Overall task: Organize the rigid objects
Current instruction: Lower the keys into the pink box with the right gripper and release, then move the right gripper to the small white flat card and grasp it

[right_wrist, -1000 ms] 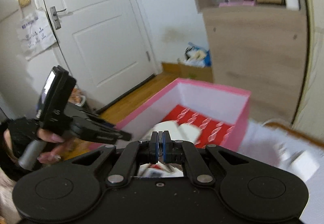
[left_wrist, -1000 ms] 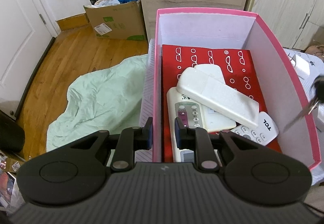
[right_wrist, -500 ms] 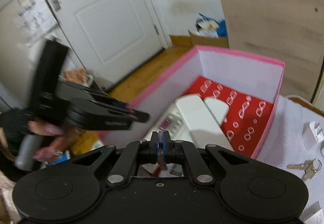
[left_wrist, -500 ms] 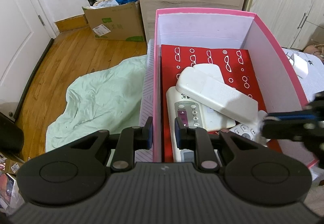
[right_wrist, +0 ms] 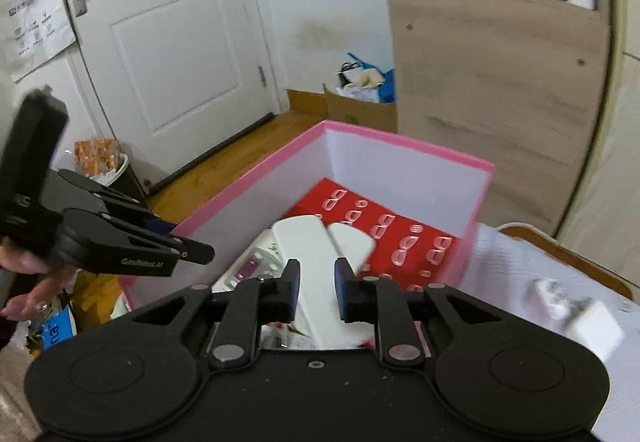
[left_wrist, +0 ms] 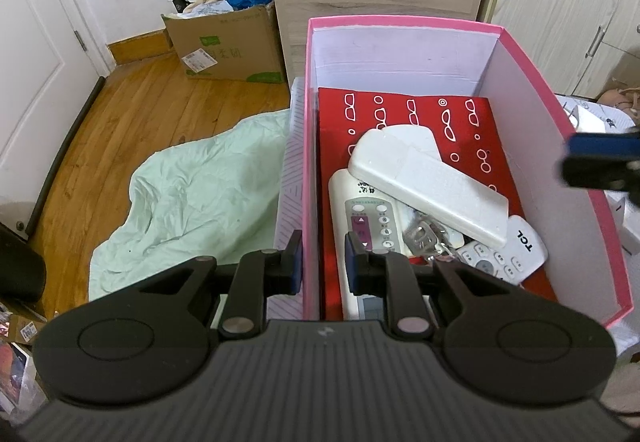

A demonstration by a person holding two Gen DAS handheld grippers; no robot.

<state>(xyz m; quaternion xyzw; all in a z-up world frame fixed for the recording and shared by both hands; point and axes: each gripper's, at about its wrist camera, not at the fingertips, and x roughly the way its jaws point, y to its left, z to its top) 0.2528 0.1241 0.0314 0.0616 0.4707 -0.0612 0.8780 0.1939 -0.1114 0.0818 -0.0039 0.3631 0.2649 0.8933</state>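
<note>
A pink box (left_wrist: 404, 20) holds a red glasses-print case (left_wrist: 404, 114), a white slab (left_wrist: 432, 182), a white remote (left_wrist: 368, 218), a TCL remote (left_wrist: 516, 246) and a bunch of keys (left_wrist: 424, 238) lying between the remotes. My left gripper (left_wrist: 322, 262) straddles the box's left wall with its pads slightly apart; a gap shows beside the right pad. My right gripper (right_wrist: 316, 280) hangs over the box's near end above the white slab (right_wrist: 316, 262). Its jaws are opening and nothing is between them. It shows blurred at the box's right rim (left_wrist: 568, 158).
A white plug adapter (right_wrist: 592, 326) lies blurred on the cloth to the right of the box. On the wooden floor to the left are a pale green sheet (left_wrist: 192, 194) and a cardboard box (left_wrist: 224, 42). A wooden cabinet (right_wrist: 500, 82) stands behind.
The right gripper carried the keys in over the box and its jaws parted. The keys now lie inside the box between the remotes. The left gripper has stayed put.
</note>
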